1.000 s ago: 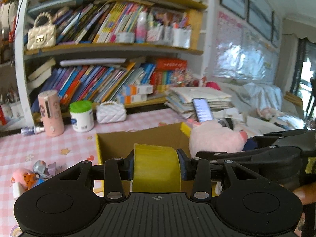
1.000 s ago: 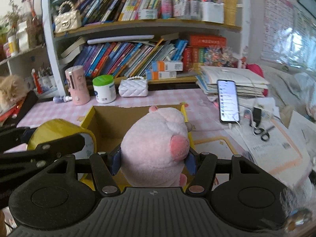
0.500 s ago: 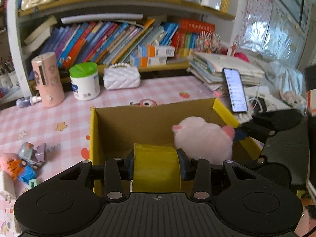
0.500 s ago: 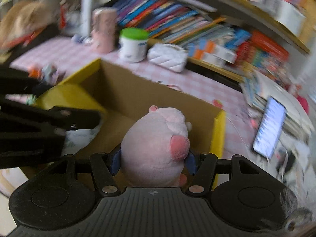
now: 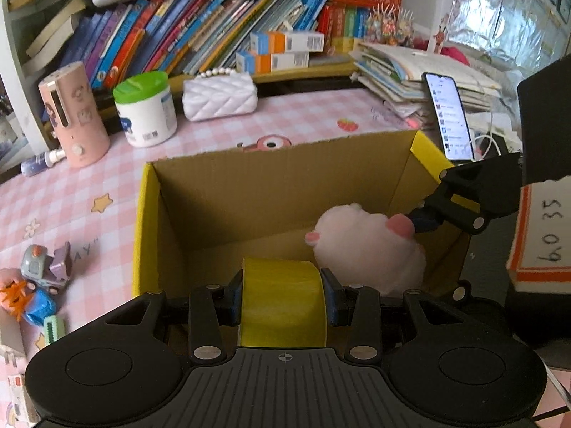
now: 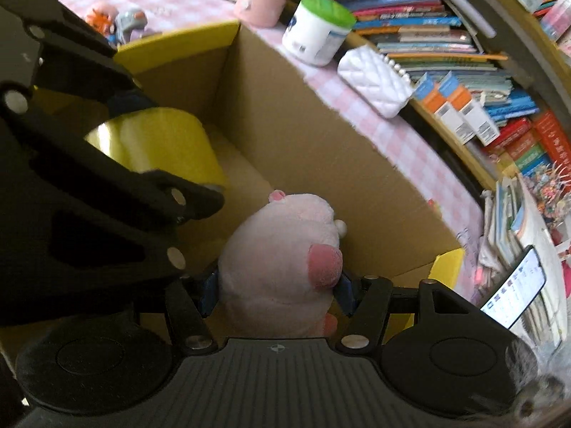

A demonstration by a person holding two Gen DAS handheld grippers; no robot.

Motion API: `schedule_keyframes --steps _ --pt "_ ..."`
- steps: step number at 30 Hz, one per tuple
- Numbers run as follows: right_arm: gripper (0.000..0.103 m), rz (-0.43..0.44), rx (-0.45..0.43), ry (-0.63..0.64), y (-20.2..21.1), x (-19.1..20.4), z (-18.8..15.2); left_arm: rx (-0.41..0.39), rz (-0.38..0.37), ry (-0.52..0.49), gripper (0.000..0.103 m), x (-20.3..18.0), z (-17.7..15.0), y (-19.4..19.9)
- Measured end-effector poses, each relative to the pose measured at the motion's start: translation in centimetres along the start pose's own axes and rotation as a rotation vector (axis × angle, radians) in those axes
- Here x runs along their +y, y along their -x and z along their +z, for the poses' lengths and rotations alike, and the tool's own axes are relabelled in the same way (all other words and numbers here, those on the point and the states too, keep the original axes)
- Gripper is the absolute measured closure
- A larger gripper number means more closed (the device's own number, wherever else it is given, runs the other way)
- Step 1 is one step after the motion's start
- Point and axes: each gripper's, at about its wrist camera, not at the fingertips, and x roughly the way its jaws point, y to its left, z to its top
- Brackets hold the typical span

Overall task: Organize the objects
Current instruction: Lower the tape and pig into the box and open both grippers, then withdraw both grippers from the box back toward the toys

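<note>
An open cardboard box (image 5: 271, 192) (image 6: 321, 135) with yellow flaps sits on the pink checked table. My left gripper (image 5: 283, 296) is shut on a yellow roll of tape (image 5: 283, 301) (image 6: 167, 142), held inside the box near its front wall. To its right, my right gripper (image 6: 276, 292) is shut on a pink plush pig (image 6: 282, 267) (image 5: 371, 249), also low inside the box. The right gripper's fingers (image 5: 428, 217) reach in over the box's right flap. Whether the pig or the roll touches the box floor I cannot tell.
Small toys (image 5: 39, 285) lie left of the box. Behind it stand a pink cylinder (image 5: 71, 117), a green-lidded white jar (image 5: 146, 110) and a white quilted purse (image 5: 219, 96), under book-filled shelves. A lit phone (image 5: 449, 114) leans on stacked papers at the right.
Both grippers tilted downward and descended into the box with the yellow roll and the plush pig. The right gripper has also rolled, so its view is tilted.
</note>
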Motion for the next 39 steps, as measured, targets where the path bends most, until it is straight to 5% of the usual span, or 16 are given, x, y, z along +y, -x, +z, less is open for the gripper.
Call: schedule_keyframes --steps 5,9,12,24,39 --pt "0.041 0.012 0.02 0.004 -0.4 0.1 0.0 -0.001 0.003 -0.001 0.061 -0.1 -0.4 0.0" --pt "0.037 0.009 0.021 -0.009 -0.4 0.1 0.0 -0.065 0.011 -0.006 0.041 -0.4 -0.4 1.3" --pt "0.031 0.014 0.003 -0.051 0.3 -0.4 0.0 -0.12 0.023 -0.012 0.036 -0.5 -0.3 2.8" --pt "0.025 -0.04 -0.19 -0.261 8.0 -0.7 -0.8 -0.312 0.024 0.04 0.023 -0.1 -2.4 10.3" --pt "0.026 -0.269 -0.302 -0.594 15.7 4.5 -6.0 -0.38 0.089 0.081 0.013 2.0 -9.4 15.4"
